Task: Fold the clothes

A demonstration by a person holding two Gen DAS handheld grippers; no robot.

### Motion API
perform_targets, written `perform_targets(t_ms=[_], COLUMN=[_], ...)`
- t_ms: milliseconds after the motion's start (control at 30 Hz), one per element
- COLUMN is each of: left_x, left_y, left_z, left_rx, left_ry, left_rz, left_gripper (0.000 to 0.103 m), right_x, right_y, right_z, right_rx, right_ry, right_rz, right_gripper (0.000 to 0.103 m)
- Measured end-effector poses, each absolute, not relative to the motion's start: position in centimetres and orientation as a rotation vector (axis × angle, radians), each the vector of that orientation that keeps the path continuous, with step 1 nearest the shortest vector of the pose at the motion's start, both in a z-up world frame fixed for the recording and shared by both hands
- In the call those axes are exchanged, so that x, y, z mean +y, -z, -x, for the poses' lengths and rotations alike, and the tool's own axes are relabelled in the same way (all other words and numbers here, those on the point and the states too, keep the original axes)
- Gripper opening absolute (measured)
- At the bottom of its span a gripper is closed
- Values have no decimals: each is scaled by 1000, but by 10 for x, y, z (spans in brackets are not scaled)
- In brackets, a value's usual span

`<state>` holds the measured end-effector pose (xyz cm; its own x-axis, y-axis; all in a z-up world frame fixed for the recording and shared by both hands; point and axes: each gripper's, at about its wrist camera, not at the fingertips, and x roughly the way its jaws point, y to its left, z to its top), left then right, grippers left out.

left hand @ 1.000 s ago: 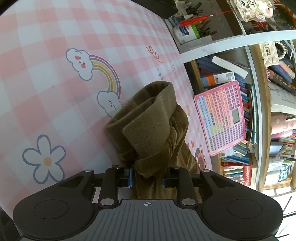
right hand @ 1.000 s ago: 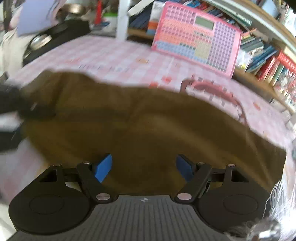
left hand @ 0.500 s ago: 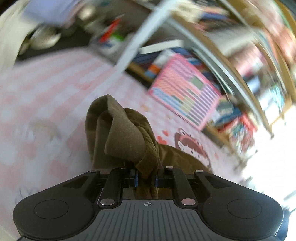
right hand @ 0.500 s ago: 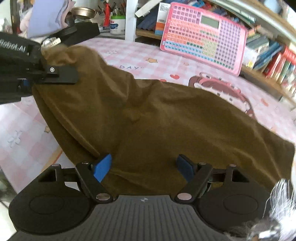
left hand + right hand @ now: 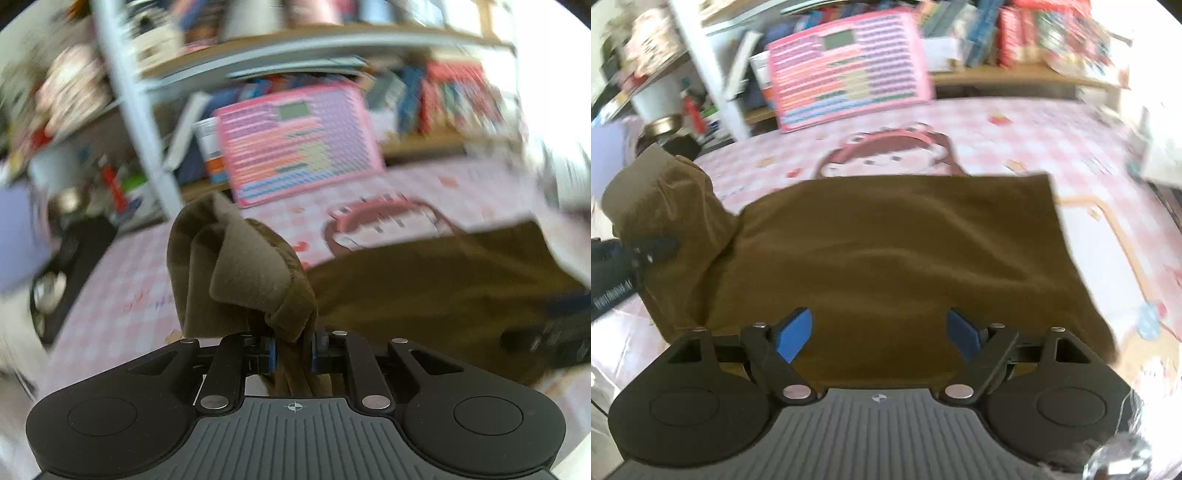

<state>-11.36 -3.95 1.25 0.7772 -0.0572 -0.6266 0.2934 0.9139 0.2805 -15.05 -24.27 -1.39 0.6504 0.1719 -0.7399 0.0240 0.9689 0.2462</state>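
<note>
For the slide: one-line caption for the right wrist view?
Open right gripper poised over the brown garment on a pink checked tablecloth while the left gripper lifts one bunched end.

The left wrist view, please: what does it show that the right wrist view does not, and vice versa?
Only the left wrist view shows the left tool shut on a bunched end of the olive-brown cloth garment. Only the right wrist view shows the right tool open above the garment's flat spread. Both show the pink keypad toy board and pink checked tablecloth.
</note>
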Motion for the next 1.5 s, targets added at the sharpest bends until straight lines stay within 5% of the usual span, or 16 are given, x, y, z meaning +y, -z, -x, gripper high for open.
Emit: perform_targets(t_ms=[67,200,233,733,1100,1267,1300,1333,1367,1500], left_x=[-66,-107,-111,-24,41,56,60,62,65,74], left_y=[-1,25,27,-19,-17,-16,-16,-15,-15,-12], left_z=[115,121,124,157,185,192,193,194,194,191], left_rx=[695,806,818,713,729,738,742,746,751,770], left_ry=[223,296,308,172,-45,-62,-63,-64,-64,-63], left_rz=[-472,-561,-557,195,343,352,353,354,356,358], left_gripper=[25,65,67,83,83,83,83,83,83,83], right_x=[-259,-278,-281,-278,-230,-225,-226,-227,-228,-241], right_y=[18,27,28,26,23,47,50,51,52,41], right_z=[156,162,162,137,88,61,59,57,56,69], right_rx=[873,895,898,910,947,1056,1065,1073,1081,1047], right_ry=[-73,-70,-73,-250,-381,-349,-332,-326,-320,-424], right_rz=[-269,-293,-296,-379,-445,-726,-773,-810,-846,-1103], right_gripper=[79,79,79,83,87,86,83,69,39,22])
